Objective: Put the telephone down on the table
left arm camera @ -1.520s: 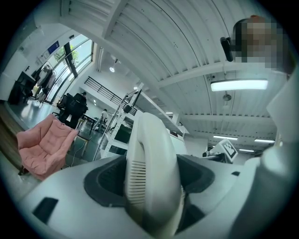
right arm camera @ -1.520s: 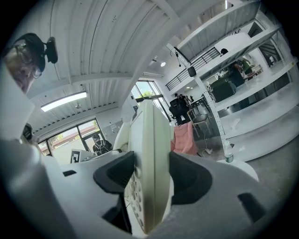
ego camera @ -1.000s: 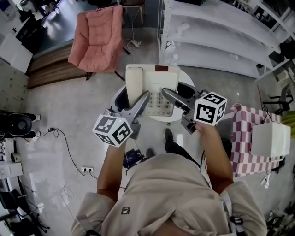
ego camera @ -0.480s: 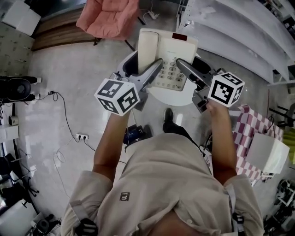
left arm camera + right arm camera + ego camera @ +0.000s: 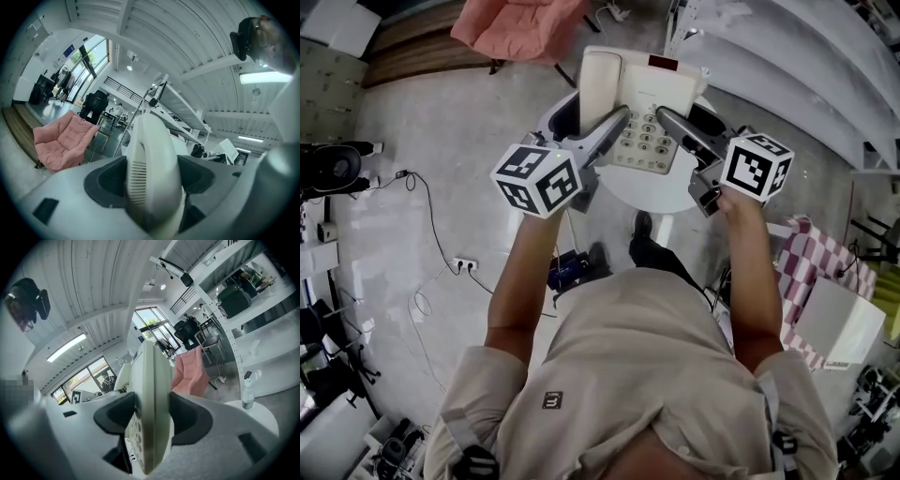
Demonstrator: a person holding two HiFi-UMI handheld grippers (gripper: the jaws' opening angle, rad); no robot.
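A cream telephone (image 5: pixel 649 103) with its handset (image 5: pixel 600 77) in the cradle is held between both grippers over a small round white table (image 5: pixel 652 192). My left gripper (image 5: pixel 614 117) is shut on the handset side; in the left gripper view the handset (image 5: pixel 152 173) fills the gap between the jaws. My right gripper (image 5: pixel 667 119) is shut on the keypad side, where the telephone's edge (image 5: pixel 151 408) is clamped between the pads. Whether the telephone touches the table is hidden.
A pink chair (image 5: pixel 520 21) stands beyond the table on the left, with white shelving (image 5: pixel 787 56) to the right. A checked cloth (image 5: pixel 811 267) and a white box (image 5: pixel 839 323) lie at the right. A power strip (image 5: pixel 465 265) and cables are on the floor. A bottle (image 5: pixel 247 390) stands on the table.
The telephone and both grippers now sit higher in the head view, which has also shifted. Both grips on the telephone are unchanged.
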